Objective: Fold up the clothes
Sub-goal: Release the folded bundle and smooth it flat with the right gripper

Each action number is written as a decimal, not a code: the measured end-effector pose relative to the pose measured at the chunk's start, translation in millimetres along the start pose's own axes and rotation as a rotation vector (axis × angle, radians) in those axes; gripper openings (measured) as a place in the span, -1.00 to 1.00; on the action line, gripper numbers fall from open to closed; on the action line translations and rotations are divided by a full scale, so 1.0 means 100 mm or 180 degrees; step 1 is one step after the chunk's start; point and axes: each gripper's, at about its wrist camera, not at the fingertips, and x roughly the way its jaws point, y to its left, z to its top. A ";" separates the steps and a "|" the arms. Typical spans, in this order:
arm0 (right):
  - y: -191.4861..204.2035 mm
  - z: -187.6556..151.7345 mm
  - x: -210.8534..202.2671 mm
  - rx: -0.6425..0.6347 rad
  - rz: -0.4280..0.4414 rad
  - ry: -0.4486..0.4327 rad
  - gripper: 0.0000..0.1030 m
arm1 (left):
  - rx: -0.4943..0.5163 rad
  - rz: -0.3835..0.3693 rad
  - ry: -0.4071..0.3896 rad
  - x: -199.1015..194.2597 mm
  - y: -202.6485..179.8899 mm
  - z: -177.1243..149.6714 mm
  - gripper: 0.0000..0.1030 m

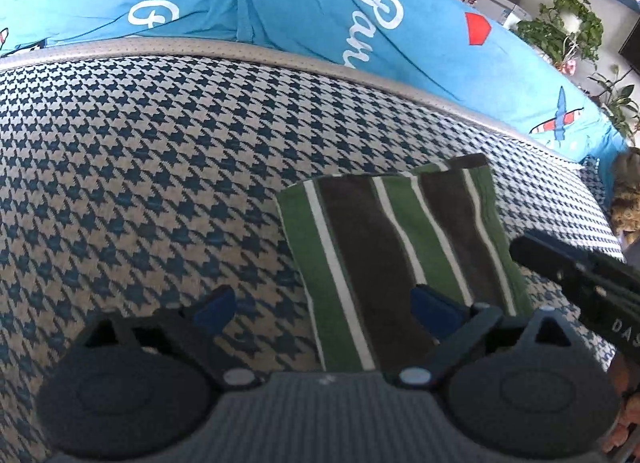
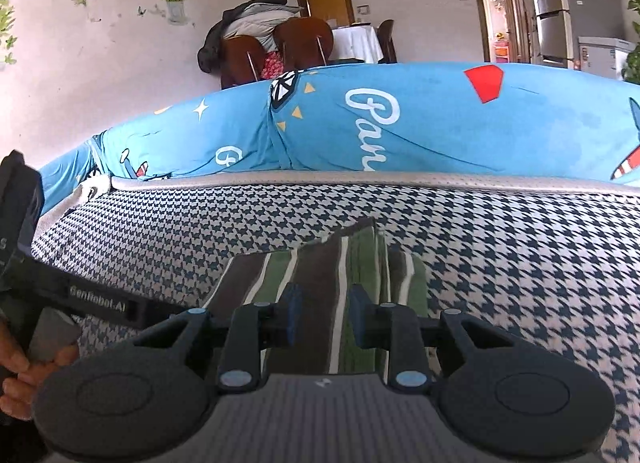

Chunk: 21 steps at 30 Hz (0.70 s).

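Note:
A folded cloth (image 1: 400, 239) with green, dark brown and white stripes lies flat on the houndstooth cover (image 1: 140, 183). My left gripper (image 1: 325, 309) is open wide just above the cloth's near left edge. One of its fingers is over the cloth, the other over the bare cover. The black body of the right tool (image 1: 580, 275) reaches in over the cloth's right edge. In the right wrist view my right gripper (image 2: 326, 315) hovers over the same cloth (image 2: 320, 275). Its blue pads (image 2: 294, 313) stand a narrow gap apart, with nothing pinched between them. The cloth's far corner (image 2: 360, 229) sticks up slightly.
A blue printed cushion (image 1: 320, 23) runs along the back behind a grey piped edge (image 1: 200, 49). A hand (image 2: 18, 379) holds the left tool (image 2: 100, 303) at the left. Plants (image 1: 568, 27), a fridge (image 2: 556, 11), chairs (image 2: 276, 47) and a furry object (image 1: 628, 199) lie beyond.

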 end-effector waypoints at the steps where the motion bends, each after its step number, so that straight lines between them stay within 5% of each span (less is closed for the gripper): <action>1: 0.00 0.02 0.04 -0.0004 0.0005 0.0005 -0.48 | -0.0017 0.0001 0.0012 0.01 0.00 0.00 0.91; 21: -0.31 0.10 0.66 0.0337 -0.0320 0.0381 -0.49 | 0.0137 0.0273 0.0167 0.19 -0.17 -0.07 1.00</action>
